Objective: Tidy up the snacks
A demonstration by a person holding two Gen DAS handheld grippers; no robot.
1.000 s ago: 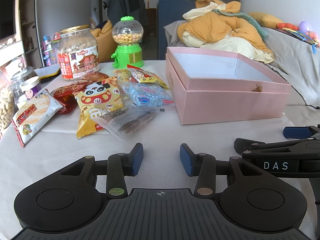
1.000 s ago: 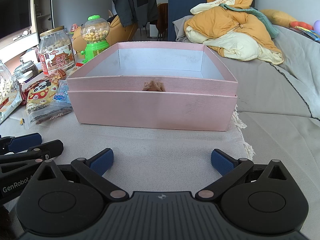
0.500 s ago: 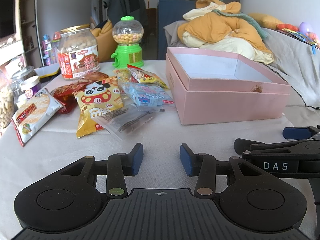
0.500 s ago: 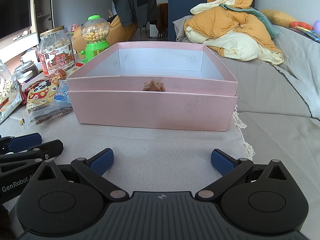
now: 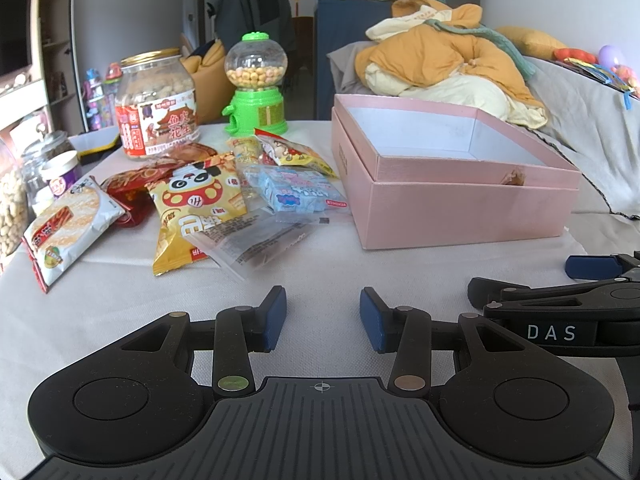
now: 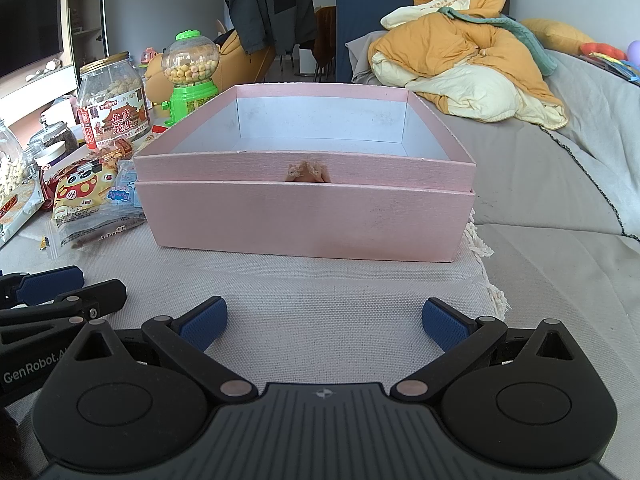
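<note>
An open pink box (image 5: 460, 216) (image 6: 304, 216) stands on the white cloth, its inside bare. Left of it lies a pile of snack packets: a yellow panda bag (image 5: 196, 208) (image 6: 78, 192), a clear packet (image 5: 256, 244), a blue packet (image 5: 296, 194), a red bag (image 5: 132, 184) and a white rice-cracker bag (image 5: 68, 228). My left gripper (image 5: 322, 318) is open and empty, low over the cloth in front of the pile. My right gripper (image 6: 324, 322) is wide open and empty, facing the box's front wall.
A peanut jar (image 5: 156, 104) and a green gumball machine (image 5: 256, 88) stand behind the snacks. Glass jars (image 5: 44, 160) line the left edge. Orange and cream bedding (image 5: 448, 60) is heaped behind the box. A grey sofa cover (image 6: 560, 184) lies right.
</note>
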